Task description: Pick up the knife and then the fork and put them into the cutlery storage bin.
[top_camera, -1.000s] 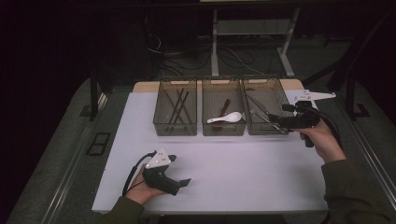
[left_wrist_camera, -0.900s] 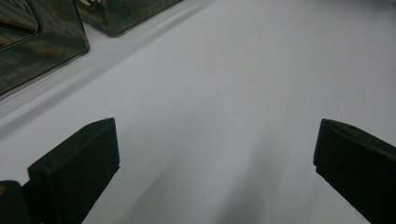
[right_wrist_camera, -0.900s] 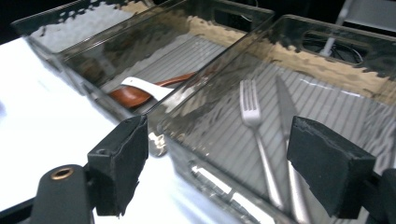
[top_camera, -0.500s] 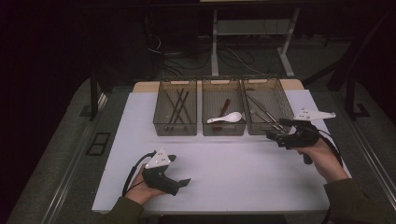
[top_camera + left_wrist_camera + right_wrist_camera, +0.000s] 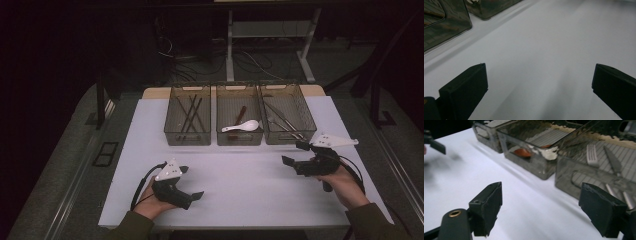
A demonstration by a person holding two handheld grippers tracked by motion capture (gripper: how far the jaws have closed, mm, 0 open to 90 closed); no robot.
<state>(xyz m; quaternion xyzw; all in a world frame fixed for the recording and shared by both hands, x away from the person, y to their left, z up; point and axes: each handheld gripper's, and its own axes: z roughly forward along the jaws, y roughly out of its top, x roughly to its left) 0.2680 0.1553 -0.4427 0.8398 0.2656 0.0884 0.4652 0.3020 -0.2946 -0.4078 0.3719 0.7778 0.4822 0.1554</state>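
High view: three smoky, ribbed plastic bins (image 5: 239,141) on matte table (image 5: 240,190).

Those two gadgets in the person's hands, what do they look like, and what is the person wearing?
Each is a black, pistol-shaped tool. The left gripper and the right gripper each carry a pale three-cornered plate on top and end in two blocky black jaws. A black cable loops from the left one, and another trails from the right. A brass-coloured fitting shows near one right jaw. The sleeves are dark olive.

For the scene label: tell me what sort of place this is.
Probably a lab or test workstation, not a kitchen: a white table with three clear sorting bins of cutlery, a desk frame with loose cables behind, and dark surroundings.
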